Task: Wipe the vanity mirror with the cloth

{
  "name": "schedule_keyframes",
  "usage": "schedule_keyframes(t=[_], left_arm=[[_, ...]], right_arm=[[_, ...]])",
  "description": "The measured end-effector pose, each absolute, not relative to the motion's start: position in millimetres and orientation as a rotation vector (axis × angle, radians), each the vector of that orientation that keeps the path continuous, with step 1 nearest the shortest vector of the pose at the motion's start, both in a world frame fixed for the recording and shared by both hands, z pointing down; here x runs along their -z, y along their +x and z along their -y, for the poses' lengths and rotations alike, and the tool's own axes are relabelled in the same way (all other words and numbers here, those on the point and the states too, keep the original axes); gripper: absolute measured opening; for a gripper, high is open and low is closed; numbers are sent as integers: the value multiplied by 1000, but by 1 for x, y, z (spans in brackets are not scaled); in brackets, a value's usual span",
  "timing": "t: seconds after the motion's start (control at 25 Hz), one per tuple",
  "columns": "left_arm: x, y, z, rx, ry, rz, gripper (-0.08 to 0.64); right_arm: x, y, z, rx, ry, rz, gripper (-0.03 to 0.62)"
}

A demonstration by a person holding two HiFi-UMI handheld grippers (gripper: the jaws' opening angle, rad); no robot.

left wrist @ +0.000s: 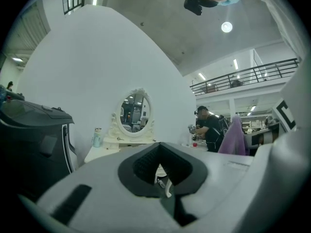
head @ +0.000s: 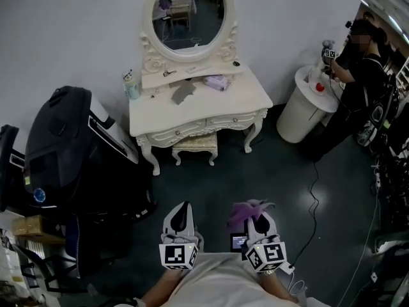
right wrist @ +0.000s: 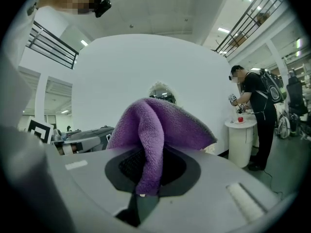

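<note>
Down at the bottom centre of the head view, two grippers side by side, well apart from the dressing table (head: 160,110) higher in the frame. At left, left gripper (head: 182,213), jaws closed together on nothing. At right, right gripper (head: 261,219), jaws clamped on a purple cloth (head: 246,208), bunched up above and to the left of the tips. Same cloth in the centre of the right gripper view, one fold pinched down between the black pads, the rest draped off to the right.

Upper centre of the head view, oval vanity mirror (head: 189,13) in a carved white frame, upright at the back of the white dressing table, against the wall. On the tabletop, a small bottle (head: 131,84) at the left edge, a grey rag (head: 182,93) near the middle, a pale purple bundle (head: 217,82) just right of it. Under the table, a cushioned stool (head: 195,144). At the left of the frame, a big black case (head: 61,139). Upper right, a person (head: 364,69) in dark clothes beside a round white stand (head: 300,117).
</note>
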State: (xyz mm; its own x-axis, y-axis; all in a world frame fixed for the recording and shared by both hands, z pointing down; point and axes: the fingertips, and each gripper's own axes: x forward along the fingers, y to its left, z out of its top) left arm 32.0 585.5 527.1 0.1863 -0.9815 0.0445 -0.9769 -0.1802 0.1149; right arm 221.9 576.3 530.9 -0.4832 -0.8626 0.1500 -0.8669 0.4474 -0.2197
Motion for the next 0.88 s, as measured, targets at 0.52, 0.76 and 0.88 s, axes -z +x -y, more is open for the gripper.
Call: schedule_keyframes(t=[0.52,0.76,0.88], left_arm=[[-506,-37,-432,109,2414,1844,0],[-521,-56,-377,80,2326,1888,0],[-519,-51,-337,72,2302,1935,0]], right_arm=[[-515,163,-426,-423,1743,2591,57],[-524,157,-364,-445,1715,2596,57],[-531,162,-319,-479,1671,2620,57]])
